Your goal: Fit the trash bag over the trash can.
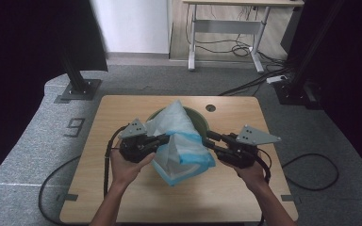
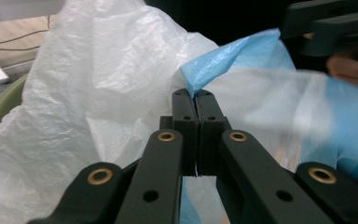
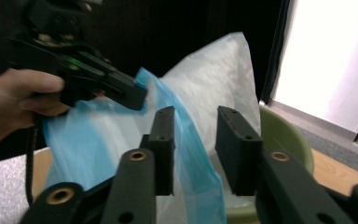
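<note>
Left gripper (image 2: pixel 196 100): jaws clenched on the blue hem of the plastic bag (image 2: pixel 107 79). In the left gripper view we see the pads pressed flat together with a thin fold of blue film pinched at the tips; the bag's white body billows up and to the left of the jaws, blue-tinted film spreads off to their right.

Right gripper (image 3: pixel 195 149): released. Jaws stand apart in the right gripper view, and a strip of the blue bag edge (image 3: pixel 191 154) hangs down in the gap, lying along the left pad; the right pad has air beside it. We can't tell whether the film actually touches the left pad or just hangs in front of it.

From the high view: the bag (image 1: pixel 181 141) sits between the two grippers, left gripper (image 1: pixel 162 140) at its left side, right gripper (image 1: pixel 209 140) at its right, both pointing inward at it. The bag's peak stands above and beyond both sets of jaws; its lower blue corner sags towards us, below them.

Green bin (image 1: pixel 199 118) is directly behind the bag, just past the jaw tips, on the wooden table (image 1: pixel 122 108). In the right gripper view its rim (image 3: pixel 286 135) shows right of and beyond the right jaw.
</note>
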